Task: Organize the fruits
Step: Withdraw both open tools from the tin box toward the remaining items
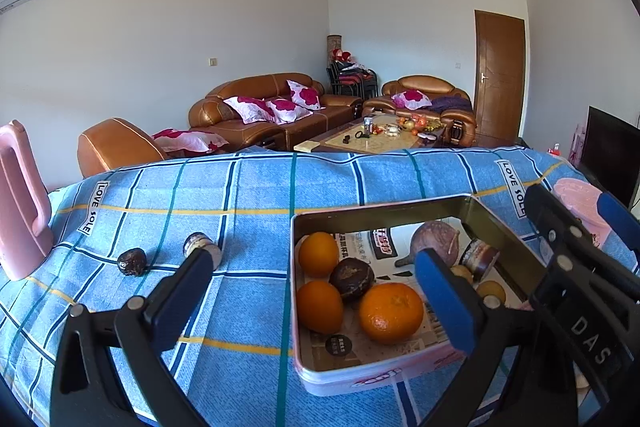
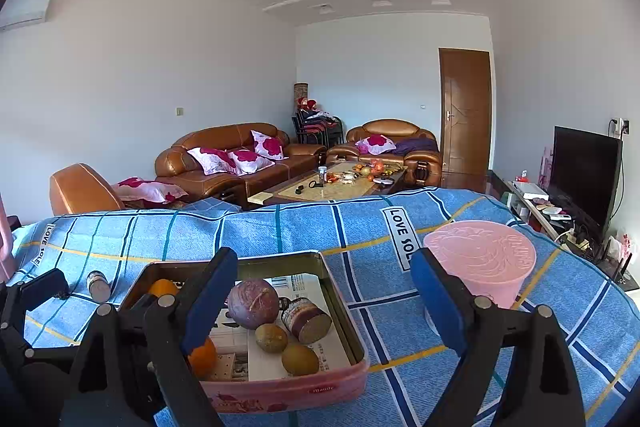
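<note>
A pink rectangular tin (image 1: 384, 379) (image 2: 288, 393) sits on the blue checked cloth. It holds three oranges (image 1: 391, 311), a dark wrinkled fruit (image 1: 352, 279), a purple round fruit (image 2: 253, 303), two small brownish fruits (image 2: 271, 337) and a small jar (image 2: 306, 319). On the cloth left of the tin lie another dark fruit (image 1: 131, 261) and a second small jar (image 1: 200, 247). My left gripper (image 1: 320, 287) is open and empty above the tin's left half. My right gripper (image 2: 320, 291) is open and empty above the tin's right edge.
A pink upturned cup (image 2: 480, 259) stands right of the tin. A pink jug (image 1: 20, 203) stands at the table's far left. The table's far edge (image 1: 320, 153) drops toward sofas and a coffee table. A TV (image 2: 584, 171) stands at right.
</note>
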Motion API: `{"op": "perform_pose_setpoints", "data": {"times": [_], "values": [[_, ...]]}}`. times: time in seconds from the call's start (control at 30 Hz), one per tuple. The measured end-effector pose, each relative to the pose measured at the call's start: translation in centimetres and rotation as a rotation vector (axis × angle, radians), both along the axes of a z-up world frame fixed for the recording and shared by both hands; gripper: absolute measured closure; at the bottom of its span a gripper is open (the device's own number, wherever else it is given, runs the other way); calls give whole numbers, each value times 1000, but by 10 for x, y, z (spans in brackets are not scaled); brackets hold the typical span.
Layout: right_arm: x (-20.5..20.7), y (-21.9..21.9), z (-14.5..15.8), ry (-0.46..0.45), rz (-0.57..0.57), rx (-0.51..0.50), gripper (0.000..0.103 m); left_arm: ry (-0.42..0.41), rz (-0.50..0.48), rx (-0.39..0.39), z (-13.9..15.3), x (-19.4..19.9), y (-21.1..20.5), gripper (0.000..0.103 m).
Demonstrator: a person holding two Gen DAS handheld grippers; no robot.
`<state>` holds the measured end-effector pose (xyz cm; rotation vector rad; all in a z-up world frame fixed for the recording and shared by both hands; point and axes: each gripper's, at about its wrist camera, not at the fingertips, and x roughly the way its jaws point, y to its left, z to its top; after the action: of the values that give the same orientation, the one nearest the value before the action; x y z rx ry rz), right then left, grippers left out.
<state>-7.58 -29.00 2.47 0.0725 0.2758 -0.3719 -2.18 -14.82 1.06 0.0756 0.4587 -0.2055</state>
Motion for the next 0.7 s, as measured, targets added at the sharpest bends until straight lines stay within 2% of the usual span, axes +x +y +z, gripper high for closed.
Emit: {"op": "perform_pose_setpoints", "data": {"times": [0.3,0.47,0.7], "values": [[-22,5,2,-13,-60,1,13,-49,9,-6,3,-15,12,0],[-25,8,3,-11,-102,-16,13,-73,27,-43,5,-21,29,0],[-22,28,2,27,-71,-10,13,-48,48,-17,4,-12,51,0]]}}
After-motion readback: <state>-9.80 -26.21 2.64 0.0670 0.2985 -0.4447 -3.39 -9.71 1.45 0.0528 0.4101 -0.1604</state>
